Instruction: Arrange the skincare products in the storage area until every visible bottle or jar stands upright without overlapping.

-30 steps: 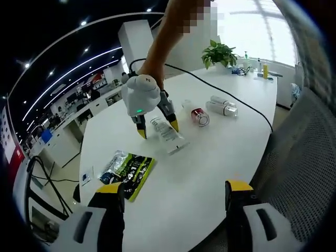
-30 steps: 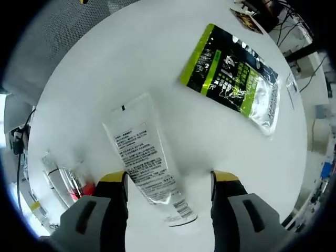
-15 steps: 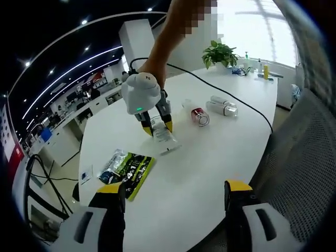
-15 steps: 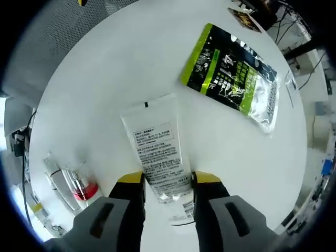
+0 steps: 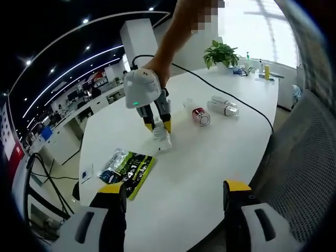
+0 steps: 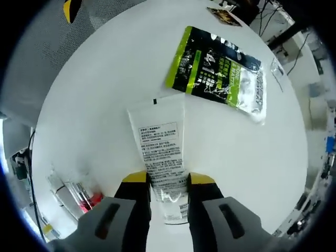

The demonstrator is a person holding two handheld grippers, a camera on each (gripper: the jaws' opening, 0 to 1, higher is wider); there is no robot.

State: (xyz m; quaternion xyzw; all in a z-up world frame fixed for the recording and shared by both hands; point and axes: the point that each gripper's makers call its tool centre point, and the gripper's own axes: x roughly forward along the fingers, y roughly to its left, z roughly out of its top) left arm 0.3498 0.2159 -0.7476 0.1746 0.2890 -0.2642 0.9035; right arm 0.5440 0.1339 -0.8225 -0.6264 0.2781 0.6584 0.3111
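In the right gripper view, the right gripper [image 6: 164, 181] is seen with its two yellow-tipped jaws closed against the sides of a white squeeze tube [image 6: 159, 152], gripped near its cap end; the crimped end of the tube points away from the camera, towards a green and black foil pouch [image 6: 217, 68] that lies flat on the white table [image 6: 94, 79]. The tube is printed with small dark text, and its far end appears to be raised off the table, though this cannot be told for certain. Near the left edge of the same view, a clear bottle with a red band [image 6: 81, 193] is seen lying on its side. In the left gripper view, the same right gripper [image 5: 158, 125] is held by a person's hand [image 5: 160, 65] over the middle of the table, with the tube [image 5: 160, 137] clamped between the jaws and its lower end touching or just above the tabletop. Beyond it, the red-banded bottle [image 5: 198, 114] and a clear bottle [image 5: 222, 106] are lying on their sides, near each other. The left gripper [image 5: 175, 190] is held well back from these things, its jaws spread wide apart with nothing between them. A potted plant [image 5: 219, 54] is stood at the far end of the table.
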